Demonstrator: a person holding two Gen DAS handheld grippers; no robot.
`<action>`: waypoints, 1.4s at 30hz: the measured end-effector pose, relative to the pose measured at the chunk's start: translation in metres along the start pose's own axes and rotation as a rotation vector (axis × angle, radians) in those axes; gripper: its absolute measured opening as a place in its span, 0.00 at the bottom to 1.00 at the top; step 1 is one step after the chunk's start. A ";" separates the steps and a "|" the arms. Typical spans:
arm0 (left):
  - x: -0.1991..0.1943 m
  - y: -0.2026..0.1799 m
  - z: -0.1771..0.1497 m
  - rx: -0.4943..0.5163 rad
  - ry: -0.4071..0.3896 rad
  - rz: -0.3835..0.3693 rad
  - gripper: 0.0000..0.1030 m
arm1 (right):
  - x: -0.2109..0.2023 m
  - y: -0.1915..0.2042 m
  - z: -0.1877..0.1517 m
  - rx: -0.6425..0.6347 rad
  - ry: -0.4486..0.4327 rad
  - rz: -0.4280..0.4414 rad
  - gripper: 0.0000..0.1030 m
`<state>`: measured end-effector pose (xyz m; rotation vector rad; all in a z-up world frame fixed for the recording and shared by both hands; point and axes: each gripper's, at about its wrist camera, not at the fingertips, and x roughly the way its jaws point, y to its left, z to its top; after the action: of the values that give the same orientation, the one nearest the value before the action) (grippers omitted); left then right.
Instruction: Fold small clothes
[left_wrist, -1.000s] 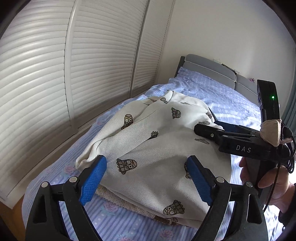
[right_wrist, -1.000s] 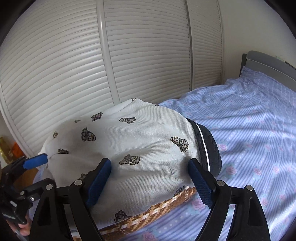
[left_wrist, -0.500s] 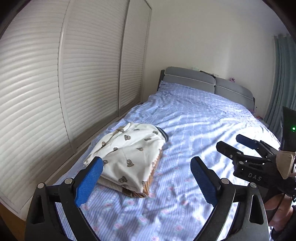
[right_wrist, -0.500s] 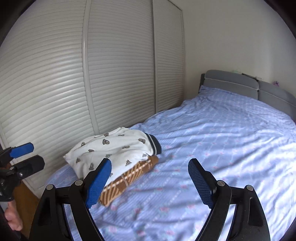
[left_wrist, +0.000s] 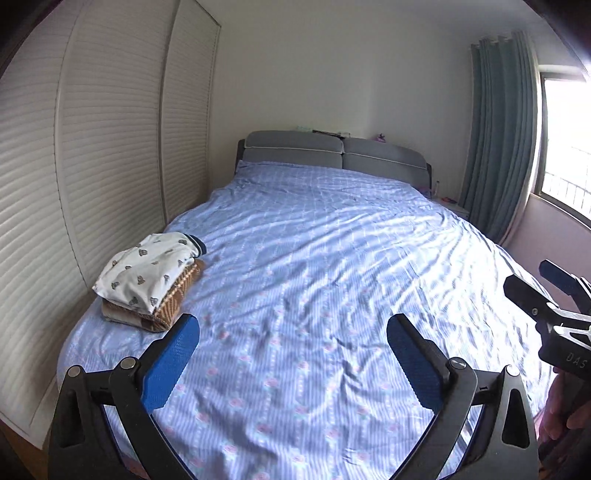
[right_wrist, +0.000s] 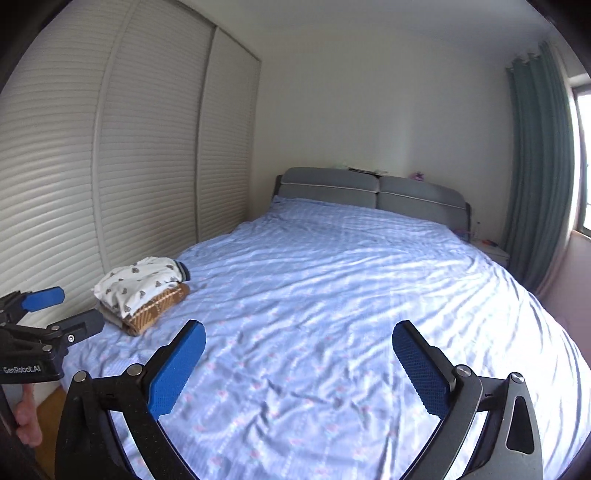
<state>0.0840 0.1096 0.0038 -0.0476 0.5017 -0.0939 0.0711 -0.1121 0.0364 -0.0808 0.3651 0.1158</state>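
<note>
Two bits of writing can be read: "DAS" on the black body of the right gripper (left_wrist: 554, 291) where it shows at the right edge of the left wrist view, and "GenRobot.AI" on the body of the left gripper (right_wrist: 55, 314) at the left edge of the right wrist view.

The folded clothes (left_wrist: 151, 277) sit as a small stack at the near left corner of the bed (left_wrist: 332, 295), close to the louvred wardrobe doors (left_wrist: 92, 166). On top lies a white garment (right_wrist: 142, 282) printed with small dark figures; its dark-banded edge points toward the far headboard (right_wrist: 369, 188), and its long axis runs near to far. Beneath it is a brown patterned piece (left_wrist: 181, 291).

Both grippers' jaws are opening, wide apart with nothing between them, well apart from the stack.
</note>
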 end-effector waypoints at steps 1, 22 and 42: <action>-0.004 -0.010 -0.005 0.009 0.001 -0.001 1.00 | -0.013 -0.012 -0.006 0.013 0.004 -0.022 0.99; -0.038 -0.087 -0.082 0.086 0.052 -0.026 1.00 | -0.109 -0.104 -0.104 0.178 0.089 -0.167 0.99; -0.040 -0.089 -0.084 0.090 0.051 -0.022 1.00 | -0.119 -0.097 -0.104 0.159 0.074 -0.158 0.99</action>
<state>0.0019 0.0236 -0.0444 0.0371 0.5472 -0.1390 -0.0632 -0.2300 -0.0116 0.0438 0.4391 -0.0732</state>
